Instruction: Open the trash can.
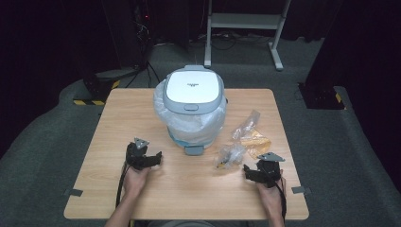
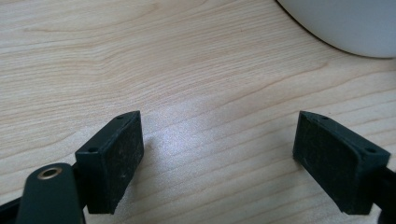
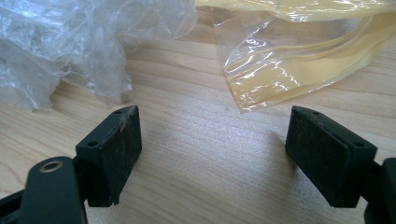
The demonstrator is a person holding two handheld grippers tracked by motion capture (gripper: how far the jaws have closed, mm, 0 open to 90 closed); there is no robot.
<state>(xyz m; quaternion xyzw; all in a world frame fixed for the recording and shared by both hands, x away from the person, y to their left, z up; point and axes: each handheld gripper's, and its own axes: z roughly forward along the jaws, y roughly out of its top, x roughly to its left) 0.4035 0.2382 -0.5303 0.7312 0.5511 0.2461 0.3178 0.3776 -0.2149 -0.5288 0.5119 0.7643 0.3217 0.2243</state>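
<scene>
My right gripper (image 3: 212, 154) stands open just before the bags (image 3: 299, 60) on the table (image 1: 189, 189), right of the bin (image 1: 191, 113). They look light, thin, slippery; I would pinch a crumpled fold. The left gripper (image 2: 219, 154) is open too.

Light wooden table (image 1: 142, 113) on grey carpet floor (image 1: 42, 151), dark curtained surround, white metal stand (image 1: 246, 21) behind, cables (image 1: 142, 28) trailing at back left, hazard-striped base (image 1: 92, 101) alongside
</scene>
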